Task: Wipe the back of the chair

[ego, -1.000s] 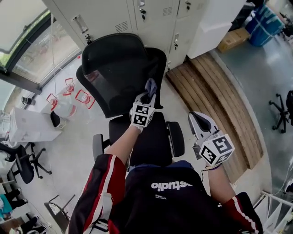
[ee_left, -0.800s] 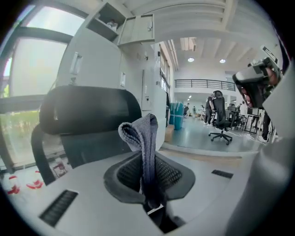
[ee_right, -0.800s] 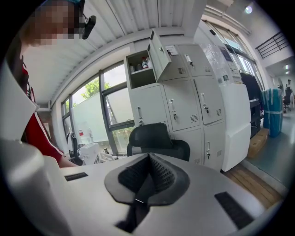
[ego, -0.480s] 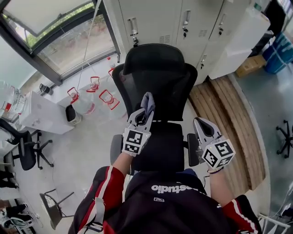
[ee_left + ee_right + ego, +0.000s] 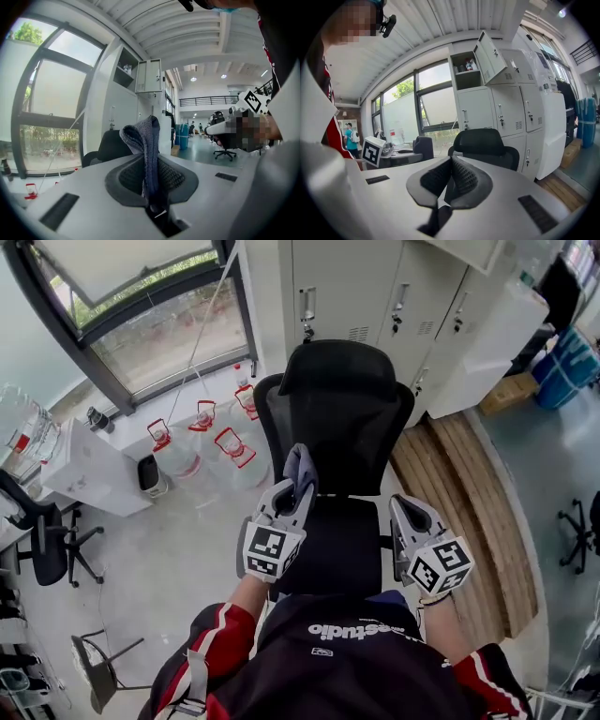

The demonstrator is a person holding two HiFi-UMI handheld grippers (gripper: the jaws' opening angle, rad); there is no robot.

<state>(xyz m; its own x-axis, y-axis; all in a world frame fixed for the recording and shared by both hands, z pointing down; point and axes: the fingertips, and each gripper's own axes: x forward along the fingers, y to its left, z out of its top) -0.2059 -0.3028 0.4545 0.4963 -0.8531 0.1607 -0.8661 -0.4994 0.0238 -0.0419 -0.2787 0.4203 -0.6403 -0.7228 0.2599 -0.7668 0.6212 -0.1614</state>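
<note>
A black mesh office chair [image 5: 342, 418] stands in front of me, its headrest toward the lockers; it also shows in the right gripper view as the chair [image 5: 487, 147]. My left gripper [image 5: 292, 491] is shut on a grey-blue cloth [image 5: 301, 467], held over the left side of the seat, near the lower edge of the backrest. In the left gripper view the cloth [image 5: 146, 154] stands up folded from between the jaws. My right gripper [image 5: 409, 512] hangs over the seat's right side with its jaws together and nothing in them.
Grey lockers [image 5: 375, 287] line the wall behind the chair. Water jugs with red handles [image 5: 202, 446] stand on the floor by the window at left. A wooden platform [image 5: 478, 512] lies to the right. Another black chair [image 5: 47, 554] is at far left.
The view has shifted so the chair sits more central and upright in frame. My left gripper with the cloth has drawn back a little from the backrest toward the seat. The right gripper barely moved.
</note>
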